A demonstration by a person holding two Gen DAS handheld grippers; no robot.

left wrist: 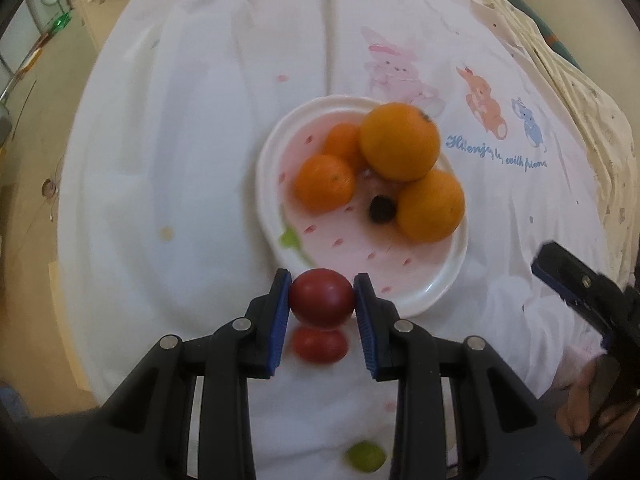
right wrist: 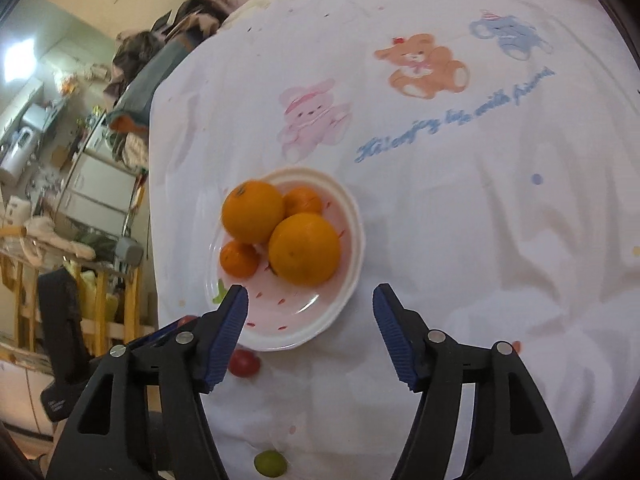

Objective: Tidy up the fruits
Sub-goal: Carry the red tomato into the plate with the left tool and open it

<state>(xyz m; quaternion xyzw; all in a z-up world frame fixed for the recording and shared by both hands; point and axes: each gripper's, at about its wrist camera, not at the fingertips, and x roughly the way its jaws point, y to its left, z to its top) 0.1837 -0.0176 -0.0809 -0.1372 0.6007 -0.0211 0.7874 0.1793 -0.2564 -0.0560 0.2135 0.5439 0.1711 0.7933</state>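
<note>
My left gripper (left wrist: 322, 294) is shut on a red tomato (left wrist: 322, 298) and holds it above the cloth, just short of the near rim of a white plate (left wrist: 436, 292). A second red tomato (left wrist: 319, 345) lies on the cloth below it; it also shows in the right wrist view (right wrist: 244, 363). The plate (right wrist: 296, 332) holds several oranges (left wrist: 399, 141) (right wrist: 304, 248) and a small dark fruit (left wrist: 382, 209). A green fruit (left wrist: 366, 456) (right wrist: 271, 463) lies on the cloth nearer me. My right gripper (right wrist: 310, 302) is open and empty over the plate's near rim.
A white cloth with cartoon bears (right wrist: 426, 65) covers the table. The table's left edge drops to a cluttered room with a wooden rack (right wrist: 100, 304) and appliances. The right gripper's finger (left wrist: 576, 284) shows at the right of the left wrist view.
</note>
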